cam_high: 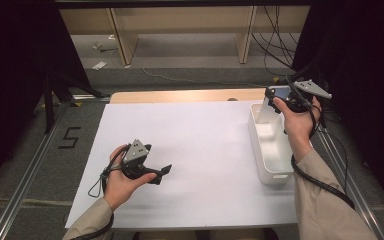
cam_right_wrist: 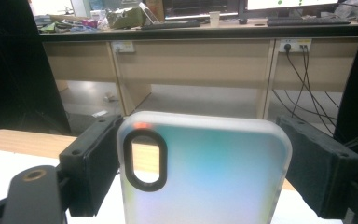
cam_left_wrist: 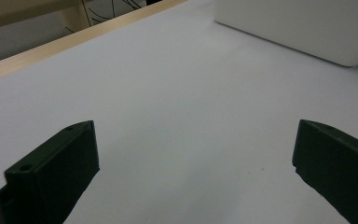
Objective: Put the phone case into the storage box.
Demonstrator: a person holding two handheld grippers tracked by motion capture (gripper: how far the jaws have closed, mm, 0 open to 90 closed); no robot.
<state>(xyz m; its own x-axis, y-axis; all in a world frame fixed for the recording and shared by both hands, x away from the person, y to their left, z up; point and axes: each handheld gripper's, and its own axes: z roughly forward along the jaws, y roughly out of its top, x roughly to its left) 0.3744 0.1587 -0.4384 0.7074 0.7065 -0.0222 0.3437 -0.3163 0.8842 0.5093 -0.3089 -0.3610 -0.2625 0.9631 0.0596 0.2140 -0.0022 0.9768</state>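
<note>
Step in hand: the right hand-held gripper (cam_high: pixel 275 100) holds a phone case (cam_right_wrist: pixel 205 172) upright above the far end of the white bin (cam_high: pixel 260 165); I judge the work to be carrying the case into or out of that bin, and which of the two cannot be told.
How to do it well: keep the case vertical and square between the jaws, move it straight along the bin's long axis, and keep its lower edge clear of the near wall. A frosted, flexible case can bow or slip under a side pinch, so steady, moderate pressure seems wise.
Right hand-held gripper: in the right gripper view its two black jaws stand on either side of the case and press on its left and right edges; the gap equals the case's width. The case's camera cut-out (cam_right_wrist: pixel 144 161) sits at upper left, just beside the left jaw.
Where the case is: in the air at the right far corner of the counter (cam_high: pixel 195 150), over the bin's far end, not resting on anything that shows.
Left hand-held gripper (cam_high: pixel 162 172): low over the white sheet at the near left, well apart from the bin; in the left gripper view its jaws are spread wide with nothing between them.
Risk: tilting the case could catch it on the bin's rim.
</note>
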